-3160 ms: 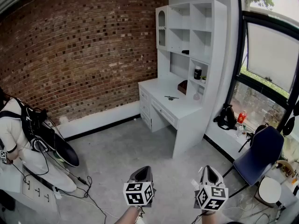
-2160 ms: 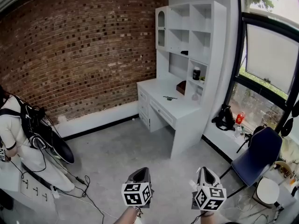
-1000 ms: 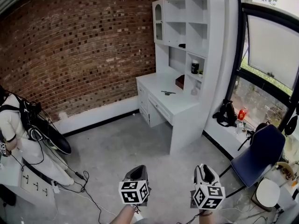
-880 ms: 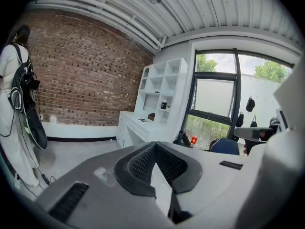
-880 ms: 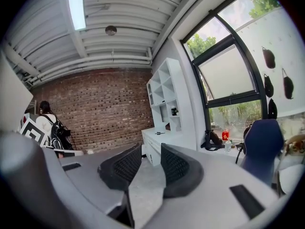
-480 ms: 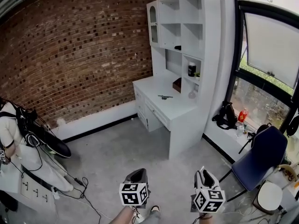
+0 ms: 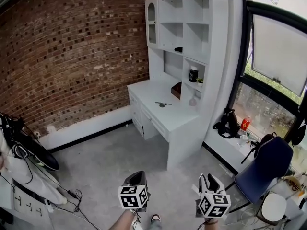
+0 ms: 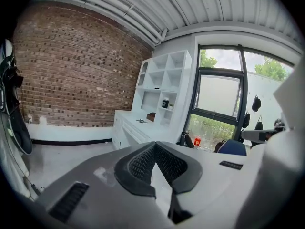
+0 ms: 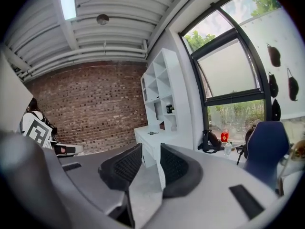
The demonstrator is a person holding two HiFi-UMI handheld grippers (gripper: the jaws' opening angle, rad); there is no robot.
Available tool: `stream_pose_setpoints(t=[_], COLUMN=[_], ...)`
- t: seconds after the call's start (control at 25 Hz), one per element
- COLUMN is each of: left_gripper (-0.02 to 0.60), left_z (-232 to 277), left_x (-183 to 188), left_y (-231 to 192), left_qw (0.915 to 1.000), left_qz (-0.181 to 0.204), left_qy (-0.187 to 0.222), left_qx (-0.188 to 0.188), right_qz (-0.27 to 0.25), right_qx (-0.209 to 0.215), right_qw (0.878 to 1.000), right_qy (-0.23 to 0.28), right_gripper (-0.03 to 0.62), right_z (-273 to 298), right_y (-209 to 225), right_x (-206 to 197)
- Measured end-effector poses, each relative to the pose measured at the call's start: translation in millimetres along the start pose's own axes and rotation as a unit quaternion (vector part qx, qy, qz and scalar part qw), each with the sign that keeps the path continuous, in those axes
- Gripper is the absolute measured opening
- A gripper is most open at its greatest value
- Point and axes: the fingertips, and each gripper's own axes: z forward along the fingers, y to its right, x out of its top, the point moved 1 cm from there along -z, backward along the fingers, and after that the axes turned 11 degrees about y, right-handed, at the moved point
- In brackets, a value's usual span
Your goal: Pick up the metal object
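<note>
Metal object [image 7: 163, 104] is lying on the white tabletop [image 7: 180, 116], well ahead of both grippers, its long axis running crosswise. Left gripper [image 7: 136, 177] is holding its fingers together, empty, and judged marginally nearer. Right gripper [image 7: 205, 180] is holding its fingers slightly apart, empty.

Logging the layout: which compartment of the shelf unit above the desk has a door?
The narrow top-left compartment: an arched glass door closes it, while the rest are open-fronted.
</note>
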Motion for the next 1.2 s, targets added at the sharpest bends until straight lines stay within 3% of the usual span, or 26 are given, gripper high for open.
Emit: stream_pose_setpoints(t=[0.32, 0.64, 1.2], left_gripper=[0.005, 0.005, 0.005], left_z=[89, 157, 206], left_x=[40, 54, 45], left_y=[-31, -67, -120], left_qw=[0.9997, 0.9996, 0.9983], left_qz=[-0.001, -0.01, -0.04], left_qy=[0.024, 0.026, 0.018], left_qx=[-0.009, -0.008, 0.037], right_qz=[-0.015, -0.024, -0.027], right_qx=[-0.02, -0.021, -0.028], right_qw=[1.0, 0.999, 0.999], right_qy=[0.018, 0.028, -0.008], right_gripper=[0.12, 0.117, 0.115], right_z=[91, 168, 245], right_y=[9, 4, 24], right_x=[28, 39, 23])
